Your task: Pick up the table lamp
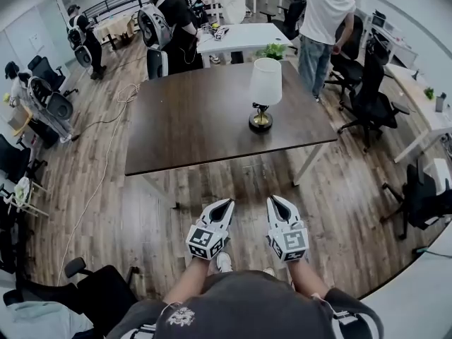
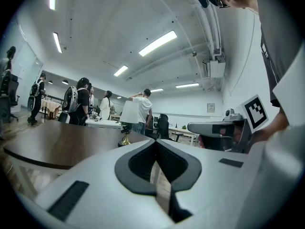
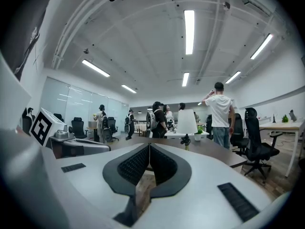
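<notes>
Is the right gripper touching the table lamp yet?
Apart. The head view shows the right gripper over the floor, short of the table where the table lamp stands.

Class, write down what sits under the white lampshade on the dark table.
Under the lampshade a dark stem drops to a round gold-and-black base resting on the table. Whatever is inside the lampshade is covered.

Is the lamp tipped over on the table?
No, the lamp stands upright on its round base on the brown table.
</notes>
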Motion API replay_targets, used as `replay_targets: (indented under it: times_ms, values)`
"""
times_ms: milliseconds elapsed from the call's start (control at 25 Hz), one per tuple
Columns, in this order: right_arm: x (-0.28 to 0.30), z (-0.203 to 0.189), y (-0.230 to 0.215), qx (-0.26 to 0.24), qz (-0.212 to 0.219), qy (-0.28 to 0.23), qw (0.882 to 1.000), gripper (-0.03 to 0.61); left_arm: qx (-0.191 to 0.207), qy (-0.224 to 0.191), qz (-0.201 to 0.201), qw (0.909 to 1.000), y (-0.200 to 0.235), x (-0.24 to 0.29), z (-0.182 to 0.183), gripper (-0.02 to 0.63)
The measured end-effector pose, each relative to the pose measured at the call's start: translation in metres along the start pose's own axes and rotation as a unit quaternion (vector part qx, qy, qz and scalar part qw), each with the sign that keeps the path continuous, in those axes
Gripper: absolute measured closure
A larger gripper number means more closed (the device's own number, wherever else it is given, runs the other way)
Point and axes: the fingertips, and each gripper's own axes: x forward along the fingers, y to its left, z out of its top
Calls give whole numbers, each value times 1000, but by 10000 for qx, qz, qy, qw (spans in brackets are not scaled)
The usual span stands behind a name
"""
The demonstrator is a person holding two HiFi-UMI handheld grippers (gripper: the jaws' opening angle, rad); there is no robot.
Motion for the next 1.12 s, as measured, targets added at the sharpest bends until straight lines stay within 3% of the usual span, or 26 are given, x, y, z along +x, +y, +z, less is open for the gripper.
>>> replay_targets:
  times_ms: [240,480,800,1120]
  values:
    - [41,-6,21,31,-78,258,9996,552,-84,-142,-14,9999,46,-4,7,606]
    - [74,-4,42,-25,-243,376,9990,552,-533,-391,66,9978,101,-19,25,606]
    - [114,-6,26,11,-375,433,9984,552,-362,-294,53,9989,132,2,23,606]
    - [159,5,-19,-127,-406,241,9988,552,-208,-207,-57,9996,147,65,35,606]
